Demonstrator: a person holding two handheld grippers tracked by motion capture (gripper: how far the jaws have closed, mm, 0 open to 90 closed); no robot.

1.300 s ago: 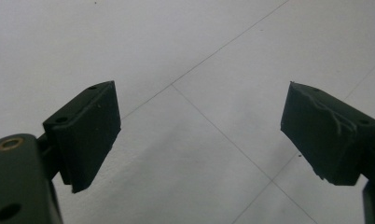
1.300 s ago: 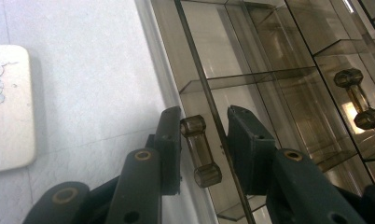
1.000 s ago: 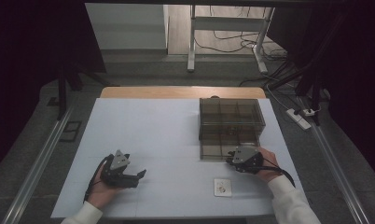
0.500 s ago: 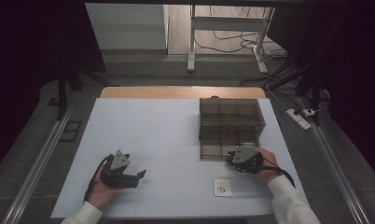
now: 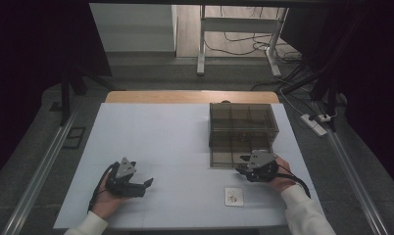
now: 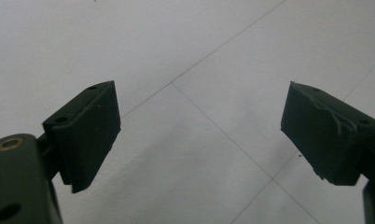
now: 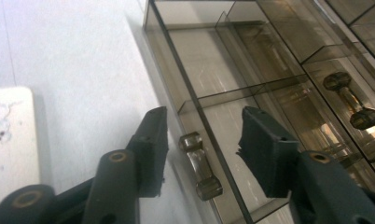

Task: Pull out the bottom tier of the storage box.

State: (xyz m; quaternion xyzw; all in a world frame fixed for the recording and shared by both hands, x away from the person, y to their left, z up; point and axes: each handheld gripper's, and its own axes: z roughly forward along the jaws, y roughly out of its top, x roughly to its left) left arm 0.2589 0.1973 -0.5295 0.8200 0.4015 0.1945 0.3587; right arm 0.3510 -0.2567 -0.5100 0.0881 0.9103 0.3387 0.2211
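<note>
Two jaws of our right gripper, just opened, flank the drawer handle ungripped; next we withdraw toward the card.

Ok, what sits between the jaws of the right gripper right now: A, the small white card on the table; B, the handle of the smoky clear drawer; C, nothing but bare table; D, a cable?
B: in the right gripper view the right gripper has its jaws on either side of the drawer handle, not pressing on it, having just been opening; the drawer is pulled out.
</note>
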